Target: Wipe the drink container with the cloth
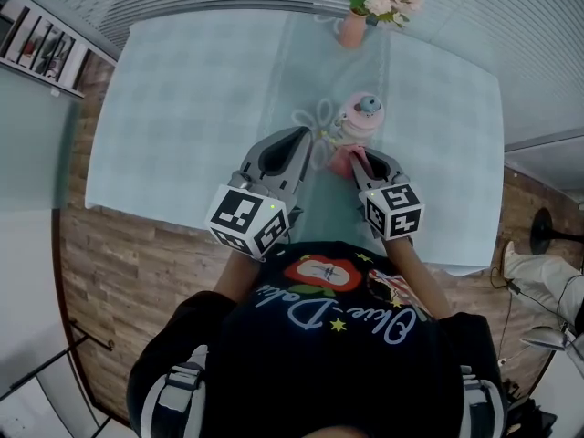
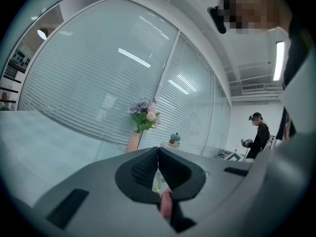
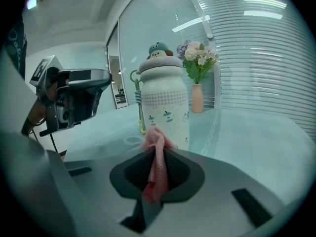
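Observation:
The drink container (image 1: 361,117) is a white and pink bottle with a cartoon-figure lid and a green strap, standing upright mid-table. In the right gripper view the container (image 3: 164,107) rises just past my right gripper (image 3: 157,149), which is shut on a pink cloth (image 3: 155,142). The cloth's bunched end touches the bottle's lower side. From above, the right gripper (image 1: 358,158) and cloth (image 1: 342,160) sit at the bottle's near side. My left gripper (image 1: 304,137) hovers just left of the bottle, its jaws together (image 2: 158,149); only the lid figure (image 2: 174,140) shows above them.
A pink vase of flowers (image 1: 354,26) stands at the table's far edge behind the bottle. The table (image 1: 182,108) has a pale blue cover with wide bare areas left and right. A shelf (image 1: 41,44) lies far left. A person (image 2: 257,135) stands in the background.

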Demonstrator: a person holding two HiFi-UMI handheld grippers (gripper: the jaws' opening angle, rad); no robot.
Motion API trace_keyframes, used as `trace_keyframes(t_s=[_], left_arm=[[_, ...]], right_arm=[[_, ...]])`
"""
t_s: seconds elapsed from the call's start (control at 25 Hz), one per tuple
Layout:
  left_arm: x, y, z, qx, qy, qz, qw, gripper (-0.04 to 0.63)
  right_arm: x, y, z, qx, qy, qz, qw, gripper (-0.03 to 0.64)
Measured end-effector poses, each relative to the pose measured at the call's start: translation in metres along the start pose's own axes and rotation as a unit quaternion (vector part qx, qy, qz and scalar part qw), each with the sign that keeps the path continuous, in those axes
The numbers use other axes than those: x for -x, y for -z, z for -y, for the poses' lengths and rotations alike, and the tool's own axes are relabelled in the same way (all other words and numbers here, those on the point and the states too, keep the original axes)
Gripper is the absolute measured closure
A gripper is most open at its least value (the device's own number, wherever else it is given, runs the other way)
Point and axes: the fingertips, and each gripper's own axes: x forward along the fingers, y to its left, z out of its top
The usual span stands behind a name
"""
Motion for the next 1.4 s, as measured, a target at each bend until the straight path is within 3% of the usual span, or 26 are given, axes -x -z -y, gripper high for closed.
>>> trace_keyframes(t_s=[0.52,0.76,1.04,1.4], left_arm=[[-0.001,0.001,0.001,0.002,0.007,-0.001,1.0,0.592],[-0.002,0.004,0.004,0.001,0.009,-0.004,1.0,0.592],[-0.003,0.006,0.006,0.002,0.008,-0.013,0.9999,0.592],[-0.009,0.008,0.003,0.0,-0.006,-0.017,0.9998,0.592]], right_arm=[[0.006,0.002,-0.001,0.003,-0.001,0.01,1.0,0.584],[0.045,-0.02,-0.005,0.009,-0.023,0.09,0.996,0.584],[0.08,-0.076,0.012,0.018,-0.032,0.193,0.981,0.584],[0.059,-0.093,0.022,0.051,-0.038,0.171,0.983,0.584]])
